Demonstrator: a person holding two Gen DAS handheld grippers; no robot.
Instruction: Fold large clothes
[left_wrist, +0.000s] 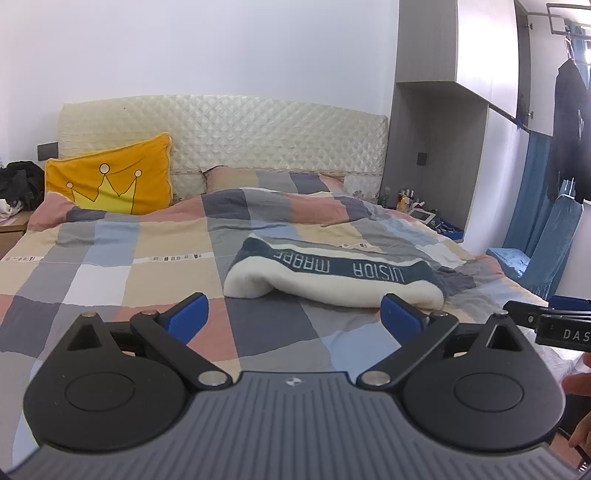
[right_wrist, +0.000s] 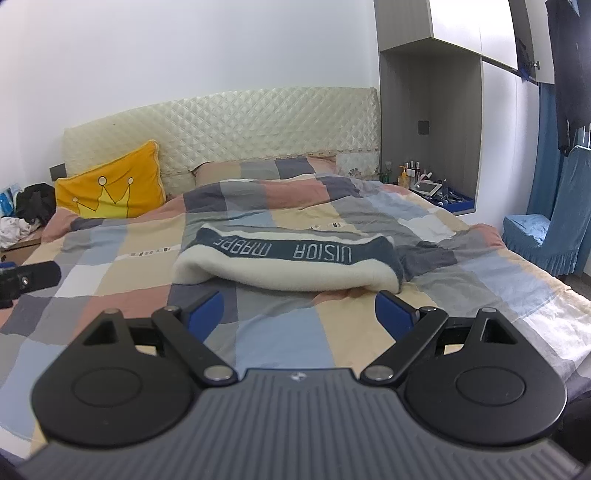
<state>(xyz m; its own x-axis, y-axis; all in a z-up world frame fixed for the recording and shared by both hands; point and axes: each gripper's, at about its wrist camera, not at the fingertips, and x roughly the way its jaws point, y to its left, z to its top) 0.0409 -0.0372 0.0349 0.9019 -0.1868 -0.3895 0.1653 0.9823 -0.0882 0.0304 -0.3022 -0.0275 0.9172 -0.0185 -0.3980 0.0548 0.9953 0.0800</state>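
Both grippers hover low over the near end of the bed (left_wrist: 110, 258), neither touching cloth. Left gripper (left_wrist: 293, 319) has its blue fingers wide apart, nothing between them; right gripper (right_wrist: 299, 314) likewise spread and empty. The two sit side by side, left one to the left, each showing at the edge of the other's view.

The garment (right_wrist: 288, 266), cream knit with a dark teal lettered band, lies on the checked duvet (right_wrist: 280, 336) mid-bed, just beyond both sets of fingers, a bit right of centre. It already looks doubled over into a thick bundle, near edge rolled and puffy, left end lifted into a small hump.

Judging from that: folding seems well along, maybe finished, or a last fold or tidy is pending. If another fold is needed, next move calls for reaching forward, each gripper pinching a near corner of the thick edge, closing through several layers, then lifting together toward the headboard (left_wrist: 258, 129). Yellow crown pillow (left_wrist: 110, 181) far left, out of the way
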